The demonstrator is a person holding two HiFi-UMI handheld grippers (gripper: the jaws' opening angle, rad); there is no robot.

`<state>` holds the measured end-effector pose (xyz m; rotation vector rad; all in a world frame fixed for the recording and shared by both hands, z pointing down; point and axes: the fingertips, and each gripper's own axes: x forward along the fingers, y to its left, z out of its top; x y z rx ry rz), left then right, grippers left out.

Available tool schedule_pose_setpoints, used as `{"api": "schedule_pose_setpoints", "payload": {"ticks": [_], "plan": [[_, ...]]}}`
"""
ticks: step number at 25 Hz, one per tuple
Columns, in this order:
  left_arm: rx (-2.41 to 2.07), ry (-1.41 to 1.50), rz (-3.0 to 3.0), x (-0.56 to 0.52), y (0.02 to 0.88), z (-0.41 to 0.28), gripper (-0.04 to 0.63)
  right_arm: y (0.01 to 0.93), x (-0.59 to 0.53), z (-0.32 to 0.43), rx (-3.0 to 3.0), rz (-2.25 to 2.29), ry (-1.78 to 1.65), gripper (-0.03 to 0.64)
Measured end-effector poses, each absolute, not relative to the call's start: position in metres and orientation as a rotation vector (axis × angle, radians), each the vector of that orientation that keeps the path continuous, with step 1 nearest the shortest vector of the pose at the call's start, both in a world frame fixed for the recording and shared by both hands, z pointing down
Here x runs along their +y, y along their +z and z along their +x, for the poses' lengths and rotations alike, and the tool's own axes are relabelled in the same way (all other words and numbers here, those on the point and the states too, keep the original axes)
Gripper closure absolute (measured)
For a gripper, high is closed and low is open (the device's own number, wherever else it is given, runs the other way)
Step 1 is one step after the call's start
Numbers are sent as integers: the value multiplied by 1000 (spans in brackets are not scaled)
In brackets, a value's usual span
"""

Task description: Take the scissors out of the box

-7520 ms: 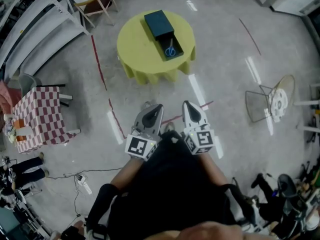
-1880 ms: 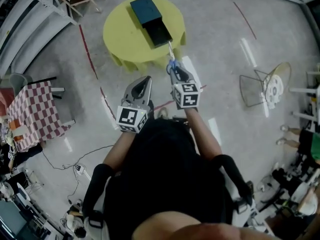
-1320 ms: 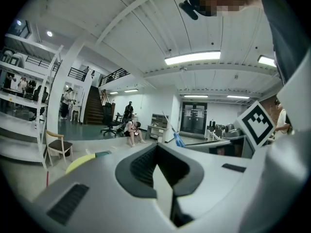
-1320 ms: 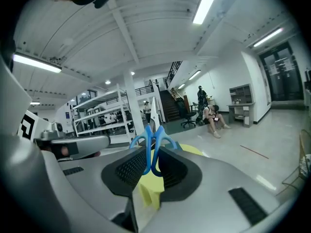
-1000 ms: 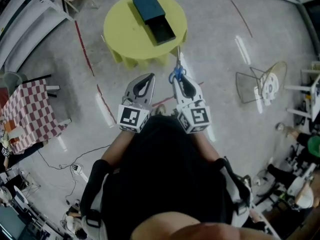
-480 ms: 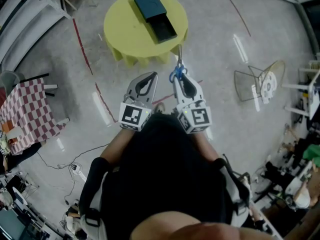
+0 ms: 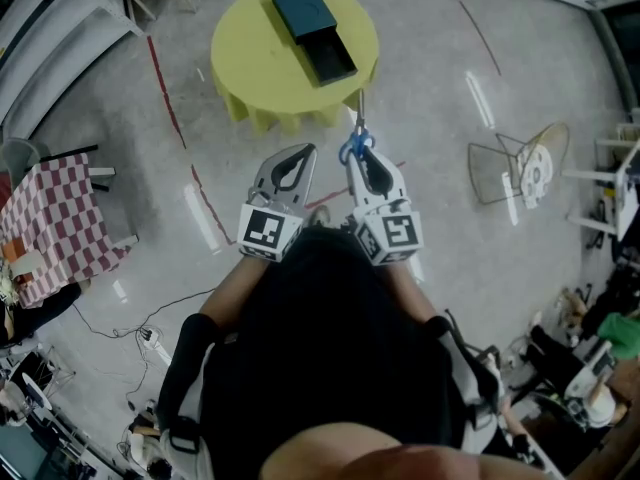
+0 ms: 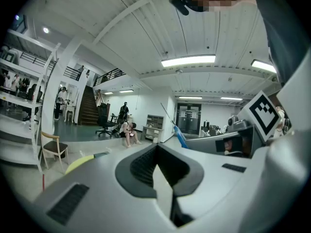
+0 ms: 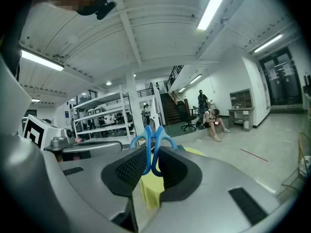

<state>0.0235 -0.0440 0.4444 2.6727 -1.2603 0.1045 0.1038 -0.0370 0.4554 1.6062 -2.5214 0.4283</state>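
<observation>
**Scissors out of the box, pinched in my right claw**

The scissors (image 7: 357, 131) are clear of the box, held in the air between me and the table. My right gripper (image 7: 361, 158) is clamped on their blue handle loops, and the blades point away from me towards the yellow table (image 7: 262, 80). In the right gripper view the two loops (image 9: 151, 147) sit pressed together between the ribbed pads.

I judge the removal itself done, so what remains is a steady carry. The loops are thin and smooth and could pivot in the pads, so I would keep the squeeze even. I would also keep the tips aimed away from my body and from my left gripper (image 7: 300, 151). That one hangs just beside the right, its jaws together on nothing.

In the earliest frame the scissors lay in the pulled-out tray of the dark box (image 7: 314, 28) and both claws were empty, close to me. Now the tray shows bare. Over the last half second, hardly anything has shifted.
</observation>
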Motion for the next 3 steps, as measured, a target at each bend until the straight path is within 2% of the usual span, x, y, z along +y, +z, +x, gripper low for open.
{"api": "schedule_pose_setpoints", "payload": {"ticks": [3], "plan": [[-1257,119,2681,-43,446,20,598,455,-36,101,-2518,1604,427,540]]}}
